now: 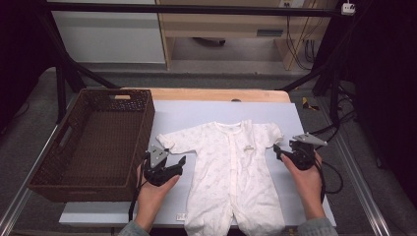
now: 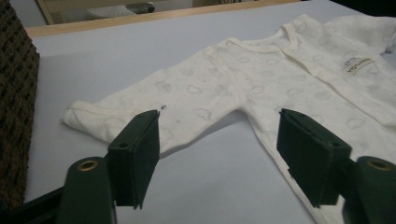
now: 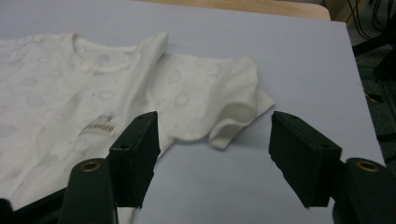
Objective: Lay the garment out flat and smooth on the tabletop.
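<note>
Worktop (image 1: 314,196) under your hands is a pale lilac-grey sheet with a light wooden strip along its far edge. Your dark brown woven wicker basket (image 1: 142,132), rectangular with cut-out handles, stands on the left end of it, its right wall just beside your left hand. Your white baby romper (image 1: 231,172), printed with faint grey shapes and closed down the front, lies flat and face-up in the middle of the sheet, collar toward the far edge, both short sleeves spread out, its legs running toward you. Your left gripper (image 1: 183,160) sits low just beside the romper's left sleeve cuff; in the left gripper view (image 2: 219,154) its black jaws stand wide with bare sheet between them, the sleeve lying just beyond the tips. Your right gripper (image 1: 276,150) sits at the right sleeve; in the right gripper view (image 3: 212,156) its jaws also stand apart, holding nothing, with the curled sleeve edge just ahead.
</note>
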`<act>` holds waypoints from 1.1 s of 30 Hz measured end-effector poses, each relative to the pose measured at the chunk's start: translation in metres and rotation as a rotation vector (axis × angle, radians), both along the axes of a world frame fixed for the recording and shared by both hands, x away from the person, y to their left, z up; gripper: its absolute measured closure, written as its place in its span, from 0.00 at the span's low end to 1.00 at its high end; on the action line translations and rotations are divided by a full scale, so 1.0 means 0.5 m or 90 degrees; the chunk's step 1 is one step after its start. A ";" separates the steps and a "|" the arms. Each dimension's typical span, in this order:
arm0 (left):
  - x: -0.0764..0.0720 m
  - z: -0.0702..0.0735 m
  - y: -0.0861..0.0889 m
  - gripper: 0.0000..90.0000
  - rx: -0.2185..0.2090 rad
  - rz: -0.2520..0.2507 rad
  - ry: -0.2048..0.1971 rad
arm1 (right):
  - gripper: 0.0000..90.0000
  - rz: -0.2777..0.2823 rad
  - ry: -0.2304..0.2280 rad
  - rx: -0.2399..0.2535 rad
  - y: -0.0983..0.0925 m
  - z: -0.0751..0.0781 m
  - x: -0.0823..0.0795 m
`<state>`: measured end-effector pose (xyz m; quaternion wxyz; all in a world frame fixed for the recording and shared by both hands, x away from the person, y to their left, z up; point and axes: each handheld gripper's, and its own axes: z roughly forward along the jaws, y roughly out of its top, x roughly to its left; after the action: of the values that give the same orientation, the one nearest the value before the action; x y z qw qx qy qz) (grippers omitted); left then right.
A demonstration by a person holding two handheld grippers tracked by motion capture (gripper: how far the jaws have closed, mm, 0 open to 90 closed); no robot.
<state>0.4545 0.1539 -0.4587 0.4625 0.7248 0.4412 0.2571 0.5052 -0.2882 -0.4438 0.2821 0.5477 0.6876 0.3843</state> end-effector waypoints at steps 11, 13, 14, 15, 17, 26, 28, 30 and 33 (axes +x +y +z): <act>-0.015 0.003 -0.021 0.22 -0.013 -0.051 -0.009 | 0.44 -0.041 0.059 0.018 0.001 -0.029 0.120; -0.015 0.003 -0.020 0.20 -0.014 -0.055 -0.004 | 0.45 -0.042 0.072 0.014 0.005 -0.036 0.129; -0.015 0.002 -0.018 0.19 -0.017 -0.056 -0.001 | 0.49 -0.042 0.072 0.010 0.005 -0.038 0.132; -0.015 0.001 -0.017 0.19 -0.019 -0.055 0.001 | 0.53 -0.042 0.073 0.011 0.006 -0.039 0.133; -0.014 -0.002 -0.015 0.18 -0.024 -0.055 0.009 | 0.67 -0.041 0.080 0.009 0.008 -0.042 0.136; -0.024 -0.001 0.002 0.19 -0.014 -0.065 0.009 | 0.96 0.058 0.016 -0.033 0.057 -0.005 0.091; -0.027 -0.003 0.004 0.19 -0.010 -0.065 0.011 | 0.96 0.095 0.005 -0.050 0.080 -0.001 0.073; -0.028 -0.003 0.006 0.20 -0.010 -0.064 0.009 | 0.96 0.129 0.001 -0.069 0.104 -0.003 0.055; -0.027 -0.002 0.008 0.20 -0.012 -0.060 0.007 | 0.95 0.171 0.007 -0.095 0.138 -0.015 0.033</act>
<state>0.4410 0.1579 -0.4597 0.4786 0.7417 0.4114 0.2269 0.5216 -0.2194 -0.4511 0.2644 0.4301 0.7829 0.3636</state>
